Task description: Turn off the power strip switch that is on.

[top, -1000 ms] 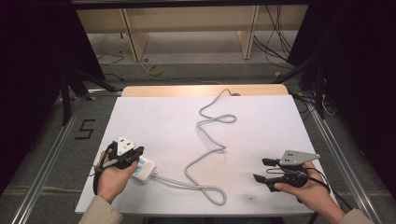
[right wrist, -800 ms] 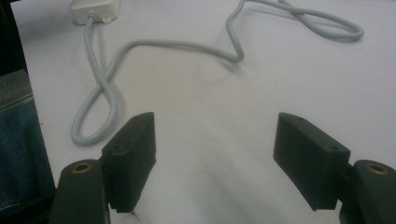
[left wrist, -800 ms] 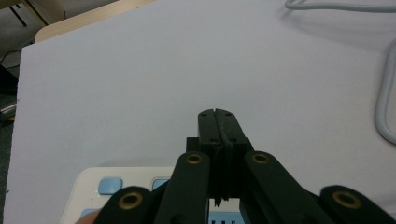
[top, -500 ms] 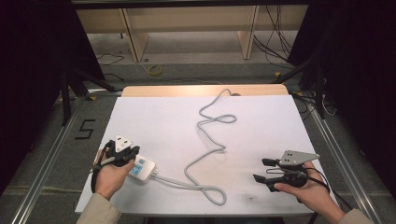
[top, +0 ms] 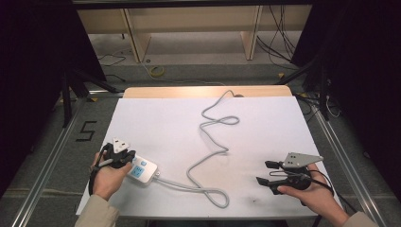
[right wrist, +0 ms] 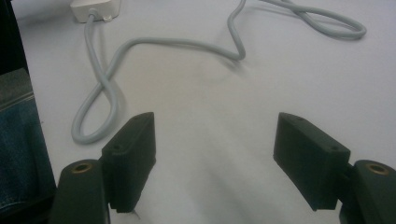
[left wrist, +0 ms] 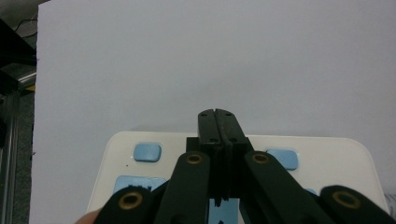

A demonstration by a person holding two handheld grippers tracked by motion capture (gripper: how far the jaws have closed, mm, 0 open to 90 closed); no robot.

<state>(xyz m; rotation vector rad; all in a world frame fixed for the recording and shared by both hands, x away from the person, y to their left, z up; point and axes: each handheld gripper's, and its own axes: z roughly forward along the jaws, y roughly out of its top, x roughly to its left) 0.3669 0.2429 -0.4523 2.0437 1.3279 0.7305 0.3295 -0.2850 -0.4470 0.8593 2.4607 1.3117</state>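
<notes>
High view: left gripper (top: 124, 160), jaws together, lay over the white power strip (top: 142, 170) at 8 o'clock; right gripper (top: 265, 172), jaws apart, at 4 o'clock; floor numeral "5" (top: 86, 131) at 9 o'clock.

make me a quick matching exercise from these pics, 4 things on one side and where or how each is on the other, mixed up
Things:
1. left claw
2. right claw
3. power strip
4. grey cable

States:
A. white, with blue sockets, at the table's near left
B. snakes in loops across the white table top
C. jaws pressed together, over the power strip
D. jaws wide apart, nothing between them

Pairs: 1-C, 2-D, 3-A, 4-B
</notes>
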